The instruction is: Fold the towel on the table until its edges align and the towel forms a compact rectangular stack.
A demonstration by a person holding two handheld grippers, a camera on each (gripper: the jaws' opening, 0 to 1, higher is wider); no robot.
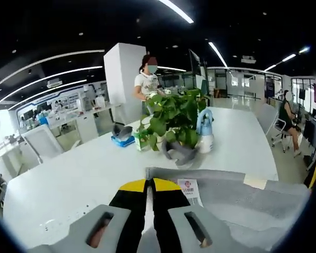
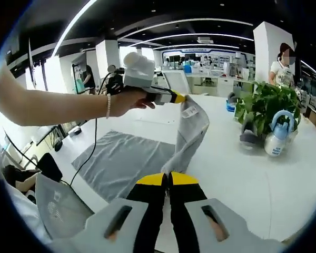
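Towel: the grey towel (image 2: 129,158) lay partly spread on the white surface (image 2: 242,184), one edge lifted into the air and hanging in a twisted fold, a white label near its raised corner.
Left gripper: the left gripper (image 2: 180,98), held in a hand (image 2: 124,100), was clamped on the raised corner.
Right gripper: the right gripper (image 2: 168,179) had its jaws closed on the towel's lower hanging edge.
Further off: a potted plant (image 1: 174,118), a spray bottle (image 1: 204,132) just beside it, and a standing person (image 1: 146,79) beyond.

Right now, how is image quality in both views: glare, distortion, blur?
Left gripper view: ceiling light strips bend with fisheye curvature, the windows at left wash out, the towel stays sharp. Right gripper view: the bare forearm at left is stretched by the lens, the white table is bright with no harsh shadows.
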